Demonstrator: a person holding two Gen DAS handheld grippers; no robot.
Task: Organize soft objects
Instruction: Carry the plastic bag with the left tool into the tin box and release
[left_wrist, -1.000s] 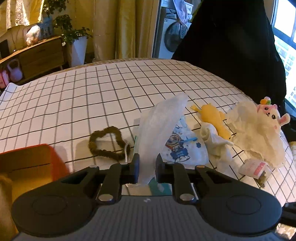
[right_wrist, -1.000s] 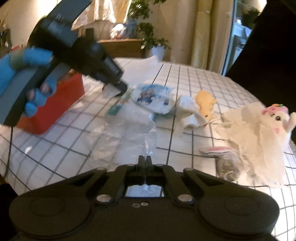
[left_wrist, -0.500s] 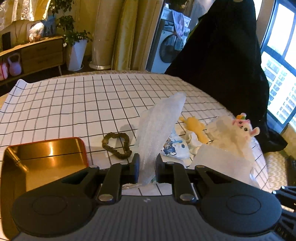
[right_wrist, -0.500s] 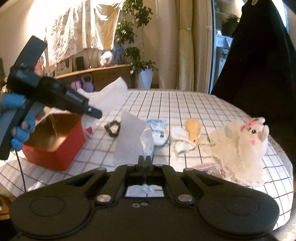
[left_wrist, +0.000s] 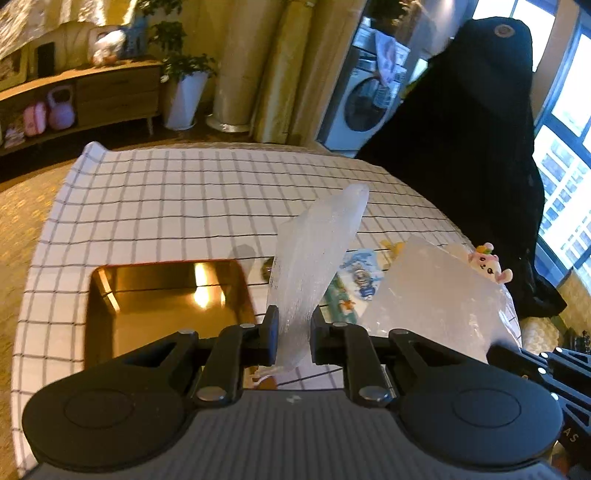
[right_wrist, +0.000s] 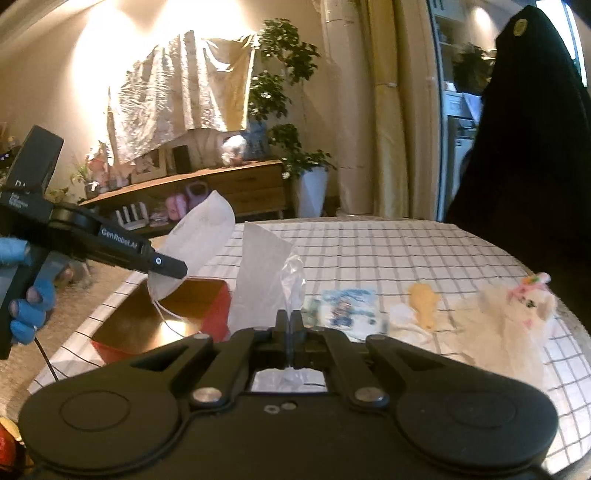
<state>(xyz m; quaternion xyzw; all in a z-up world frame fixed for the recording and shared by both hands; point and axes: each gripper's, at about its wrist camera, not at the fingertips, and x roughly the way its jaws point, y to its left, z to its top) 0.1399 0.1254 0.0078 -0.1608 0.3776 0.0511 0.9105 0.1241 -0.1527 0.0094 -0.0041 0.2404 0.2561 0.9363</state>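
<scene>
Red box (left_wrist: 166, 295) sat at the left of the checked surface (left_wrist: 184, 192), open top, gold-lit inside. Left hand-held gripper (left_wrist: 291, 332) was clamped on a white face mask (left_wrist: 314, 258), held aloft above the box's right edge; in the right wrist view the mask (right_wrist: 199, 236) hung over the box (right_wrist: 155, 317), ear loop dangling into the opening. Mask's long axis ran up and away from the fingers. Box lay below and slightly left, so the left hand was nearer (a drop looked likely next).

Right hand-held gripper (right_wrist: 290, 325) was pinched on a clear plastic bag (right_wrist: 266, 284), lifted off the surface. Further right lay a printed packet (right_wrist: 347, 306), a yellow toy (right_wrist: 424, 302) and a white plush (right_wrist: 517, 317).
</scene>
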